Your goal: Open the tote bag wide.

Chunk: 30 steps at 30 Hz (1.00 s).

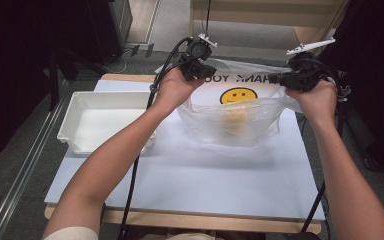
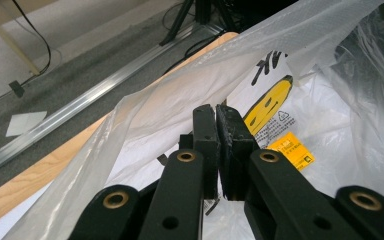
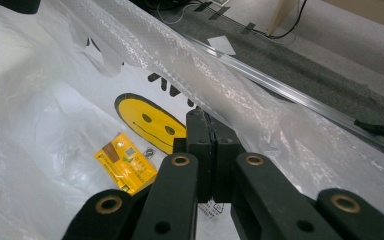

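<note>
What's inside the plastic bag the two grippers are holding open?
Inside the plastic bag lies one small yellow packet. The translucent film blurs its label, and the bag's folds cover whatever else lies deeper.

Grey carpet floor [image 1: 10, 165], dark surroundings

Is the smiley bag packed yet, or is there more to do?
Partly done: a yellow packet already lies inside the plastic bag. Right now the left tongs and right tongs each pinch the bag's rim, holding it open. The white tray looks empty, so probably little packing remains.
</note>
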Each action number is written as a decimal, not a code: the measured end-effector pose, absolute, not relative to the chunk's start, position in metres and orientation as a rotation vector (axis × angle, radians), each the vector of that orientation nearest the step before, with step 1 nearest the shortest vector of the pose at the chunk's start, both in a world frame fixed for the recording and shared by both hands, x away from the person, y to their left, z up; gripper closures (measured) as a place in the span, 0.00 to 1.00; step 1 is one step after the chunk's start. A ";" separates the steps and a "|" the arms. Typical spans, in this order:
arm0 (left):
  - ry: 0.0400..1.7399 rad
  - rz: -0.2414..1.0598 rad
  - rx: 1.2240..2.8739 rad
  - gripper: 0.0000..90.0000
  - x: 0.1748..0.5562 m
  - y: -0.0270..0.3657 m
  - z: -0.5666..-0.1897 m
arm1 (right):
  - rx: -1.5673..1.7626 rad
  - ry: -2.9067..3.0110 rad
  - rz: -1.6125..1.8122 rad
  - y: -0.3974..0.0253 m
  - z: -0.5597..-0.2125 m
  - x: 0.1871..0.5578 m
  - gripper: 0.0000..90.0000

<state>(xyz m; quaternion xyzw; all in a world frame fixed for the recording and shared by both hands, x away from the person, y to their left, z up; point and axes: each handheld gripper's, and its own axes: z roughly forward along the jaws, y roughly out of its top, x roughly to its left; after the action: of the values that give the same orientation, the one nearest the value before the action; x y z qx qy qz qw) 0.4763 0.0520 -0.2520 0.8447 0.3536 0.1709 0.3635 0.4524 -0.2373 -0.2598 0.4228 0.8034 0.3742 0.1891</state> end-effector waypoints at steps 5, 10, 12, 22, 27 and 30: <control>0.914 0.438 2.179 1.00 0.477 0.051 -0.258 | 1.208 2.259 1.037 -0.235 -0.266 0.451 1.00; 0.935 0.429 2.176 1.00 0.480 0.051 -0.265 | 1.240 2.255 1.031 -0.233 -0.272 0.450 1.00; 0.943 0.427 2.173 1.00 0.480 0.051 -0.268 | 1.225 2.254 1.032 -0.232 -0.274 0.450 1.00; 0.964 0.427 2.159 1.00 0.483 0.052 -0.280 | 1.277 2.215 1.042 -0.235 -0.293 0.451 0.99; 0.978 0.421 2.140 1.00 0.485 0.054 -0.288 | 1.308 2.211 1.049 -0.238 -0.303 0.450 0.99; 0.984 0.415 2.138 1.00 0.485 0.054 -0.292 | 1.316 2.214 1.039 -0.240 -0.307 0.450 0.99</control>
<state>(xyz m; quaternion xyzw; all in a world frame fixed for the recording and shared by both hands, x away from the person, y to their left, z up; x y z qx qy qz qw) 0.4851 0.0541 -0.2919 0.8321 0.3830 0.1615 0.3672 0.4499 -0.2396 -0.3070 0.4661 0.7840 0.3679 0.1811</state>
